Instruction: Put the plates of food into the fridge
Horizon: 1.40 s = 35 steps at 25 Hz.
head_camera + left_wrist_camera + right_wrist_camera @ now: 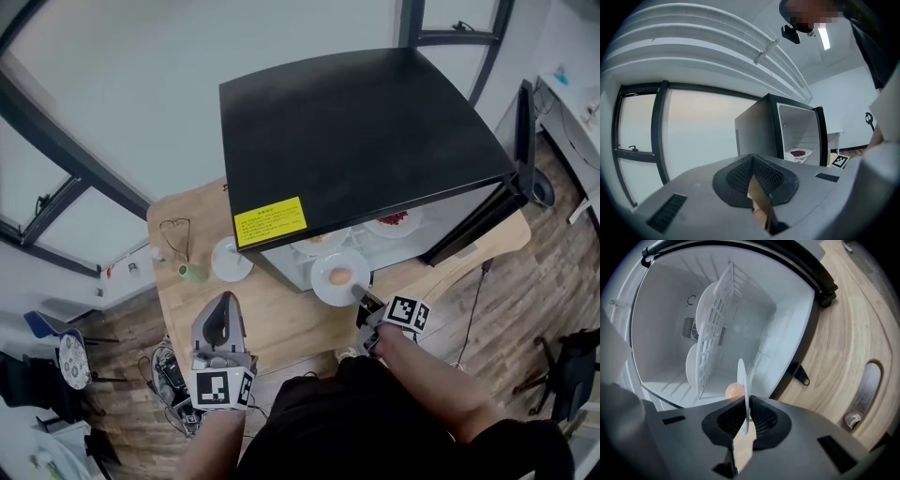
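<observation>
Plate of food (pixel 339 278): rim pinched in right gripper (pixel 364 298) jaws, at open fridge (pixel 366 141) mouth; loading step. Next: slide level inside, release. Left gripper (pixel 222 323) jaws together, empty.

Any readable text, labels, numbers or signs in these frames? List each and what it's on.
Yellow label on the fridge top: print too small to read.
Square markers on the left gripper and right gripper: patterns only, no text.
Nothing else legible.

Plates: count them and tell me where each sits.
4. One plate on the table, one with an egg in the right gripper, two inside the fridge; others may be hidden there.
</observation>
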Each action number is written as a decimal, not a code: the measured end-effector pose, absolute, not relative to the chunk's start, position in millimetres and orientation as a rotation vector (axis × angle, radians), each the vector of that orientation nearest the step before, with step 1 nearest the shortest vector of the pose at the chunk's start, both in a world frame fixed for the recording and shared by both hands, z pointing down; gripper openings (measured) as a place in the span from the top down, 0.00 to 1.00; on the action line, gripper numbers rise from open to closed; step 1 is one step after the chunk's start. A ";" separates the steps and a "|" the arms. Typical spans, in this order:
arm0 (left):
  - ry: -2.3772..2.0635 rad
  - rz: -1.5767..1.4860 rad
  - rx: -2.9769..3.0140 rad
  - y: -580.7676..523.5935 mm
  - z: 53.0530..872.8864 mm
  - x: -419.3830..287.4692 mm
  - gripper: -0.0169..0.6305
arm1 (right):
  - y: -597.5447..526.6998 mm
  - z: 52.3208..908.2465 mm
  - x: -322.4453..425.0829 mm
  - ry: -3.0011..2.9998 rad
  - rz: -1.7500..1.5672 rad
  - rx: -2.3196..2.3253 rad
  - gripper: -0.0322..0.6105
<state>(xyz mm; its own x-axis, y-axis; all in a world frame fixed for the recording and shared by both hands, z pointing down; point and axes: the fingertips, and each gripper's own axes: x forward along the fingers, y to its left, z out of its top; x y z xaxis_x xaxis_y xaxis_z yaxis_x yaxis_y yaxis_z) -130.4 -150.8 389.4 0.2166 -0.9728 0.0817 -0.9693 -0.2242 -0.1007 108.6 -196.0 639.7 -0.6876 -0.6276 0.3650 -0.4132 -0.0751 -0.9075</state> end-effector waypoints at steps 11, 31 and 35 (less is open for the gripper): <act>2.127 -0.201 -2.293 -152.2 394.9 -167.4 0.97 | -238.0 654.5 98.9 2.102 -1.856 -1.178 0.89; 2.339 -0.251 -2.126 -119.4 403.5 -235.3 0.97 | -294.0 670.9 79.9 2.638 -1.476 -1.729 0.72; 2.322 -0.240 -2.132 -119.0 401.4 -236.7 0.97 | -294.3 673.9 79.1 2.762 -1.328 -1.813 0.67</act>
<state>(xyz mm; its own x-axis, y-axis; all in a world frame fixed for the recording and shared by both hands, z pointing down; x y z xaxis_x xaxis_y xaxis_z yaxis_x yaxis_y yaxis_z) -236.7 -119.0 401.4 -0.0908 -0.9890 0.1171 -0.9920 0.0794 -0.0982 79.1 -294.3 673.9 -0.4175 -0.6039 0.6790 -0.9074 0.2380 -0.3463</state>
